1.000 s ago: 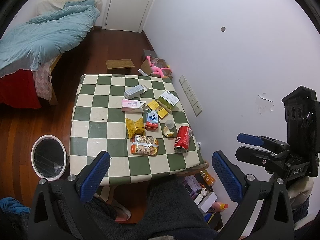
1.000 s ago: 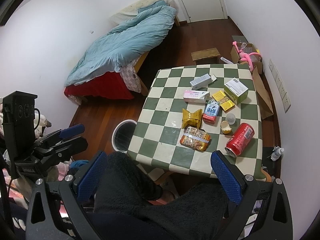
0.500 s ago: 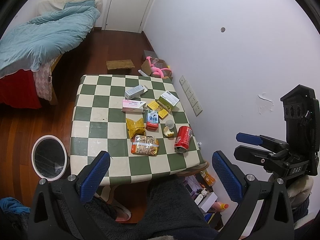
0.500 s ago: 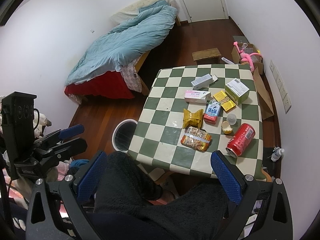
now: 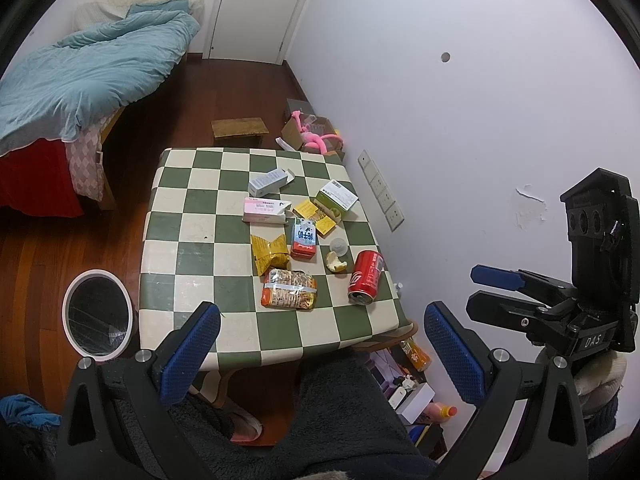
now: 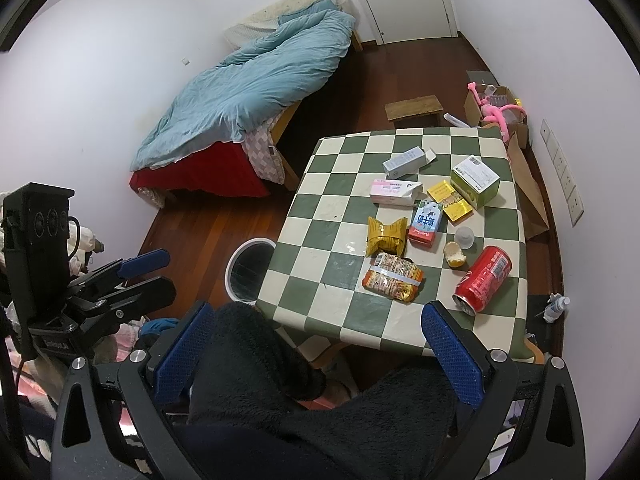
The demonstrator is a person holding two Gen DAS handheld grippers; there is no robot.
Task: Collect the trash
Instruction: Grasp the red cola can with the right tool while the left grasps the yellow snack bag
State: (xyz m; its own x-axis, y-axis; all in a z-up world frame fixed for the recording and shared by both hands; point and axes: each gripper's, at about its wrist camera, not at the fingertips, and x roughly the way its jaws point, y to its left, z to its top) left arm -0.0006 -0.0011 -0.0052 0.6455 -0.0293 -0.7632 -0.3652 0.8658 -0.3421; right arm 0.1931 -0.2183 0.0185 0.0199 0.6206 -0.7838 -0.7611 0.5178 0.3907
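Note:
Trash lies on a green-and-cream checkered table: a red can on its side, an orange snack packet, a yellow wrapper, a blue-and-red carton, and several small boxes. A white-rimmed bin stands on the floor left of the table. My left gripper and right gripper are both open and empty, held high above the near table edge. Each shows in the other's view, the right and the left.
A bed with a blue duvet stands at the far left. A small wooden stool and a cardboard box with a pink toy sit beyond the table. Bottles and boxes lie on the floor by the right wall. Dark fleece-clad legs fill the foreground.
Both views have shifted very slightly. Nothing on the table has moved, and both grippers stay open.

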